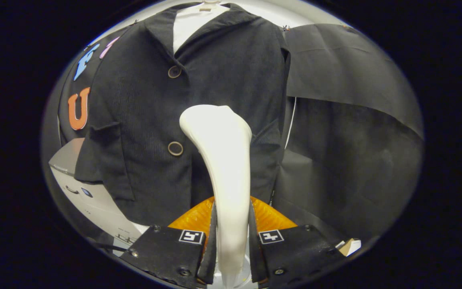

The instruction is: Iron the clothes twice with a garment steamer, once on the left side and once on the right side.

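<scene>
Gripper (231,237): both fingers pressed on the white garment steamer (223,160), clamping its handle. Steamer: long axis running forward and up from the fingers, its head standing against the black jacket (142,112), just right of the lower button (175,148) and the button line. Jacket: hung upright beyond the fingers, white lining at the collar, pocket flap on its left front. Judged next: a vertical stroke along one front panel. Beyond: a grey box (90,192) below the jacket's left hem.

White box-shaped machine (94,196) low at the left, part hidden. Small pale block (350,245) low at the right, against black cloth.
</scene>
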Available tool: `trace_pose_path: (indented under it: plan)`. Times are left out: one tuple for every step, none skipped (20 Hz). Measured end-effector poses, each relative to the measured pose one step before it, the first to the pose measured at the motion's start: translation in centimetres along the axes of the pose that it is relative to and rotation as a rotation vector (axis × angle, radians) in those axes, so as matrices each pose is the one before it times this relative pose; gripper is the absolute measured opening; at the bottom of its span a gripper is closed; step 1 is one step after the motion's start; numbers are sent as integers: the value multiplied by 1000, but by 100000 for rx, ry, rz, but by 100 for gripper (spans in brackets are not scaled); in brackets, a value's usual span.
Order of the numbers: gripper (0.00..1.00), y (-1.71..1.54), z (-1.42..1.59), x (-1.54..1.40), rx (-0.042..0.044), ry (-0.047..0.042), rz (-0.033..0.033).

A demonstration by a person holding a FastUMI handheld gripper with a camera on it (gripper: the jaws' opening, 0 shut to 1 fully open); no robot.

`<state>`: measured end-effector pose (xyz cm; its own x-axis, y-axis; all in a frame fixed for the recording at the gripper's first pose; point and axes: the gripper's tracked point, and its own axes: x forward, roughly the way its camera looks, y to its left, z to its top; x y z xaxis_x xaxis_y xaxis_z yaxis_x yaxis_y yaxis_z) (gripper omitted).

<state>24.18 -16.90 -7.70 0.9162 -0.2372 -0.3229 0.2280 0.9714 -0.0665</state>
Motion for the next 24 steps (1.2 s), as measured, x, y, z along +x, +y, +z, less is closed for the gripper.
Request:
trace_pose_path:
  plan:
    - [37,38,-512,79,-34,863,14]
    - [37,108,-583,-23,0,1055,119]
    - [37,67,-798,153,-72,1248,-129]
    - [37,126,-695,30,178,1250,279]
    - [37,129,-646,300,361,1204,-113]
    - [37,-145,-583,44,417,1023,-224]
    - [37,-119,-580,161,394,999,-144]
    - [37,-74,-553,152,396,1078,-285]
    - [37,-68,-611,227,327,843,-34]
    - [37,-113,-596,140,38,1036,-315]
    - [37,-40,-495,156,155,1070,-81]
    - [37,-25,-488,109,221,823,41]
    - [37,-22,-487,196,-13,874,-252]
    - [37,-25,-545,109,-25,774,-83]
    - [37,41,-472,151,31,1071,22]
    - [37,-24,-506,105,35,855,103]
    - [37,156,-236,116,2,738,-5]
    - [37,-31,-214,69,-20,661,-59]
    - [37,-47,-108,15,406,338,147]
    - [37,-3,-60,-2,384,151,145]
    - [37,-51,-3,-139,52,139,116]
    - [37,-87,13,-16,275,39,167]
    - [37,13,39,20,109,117,48]
    - [37,37,-4,24,-79,33,38]
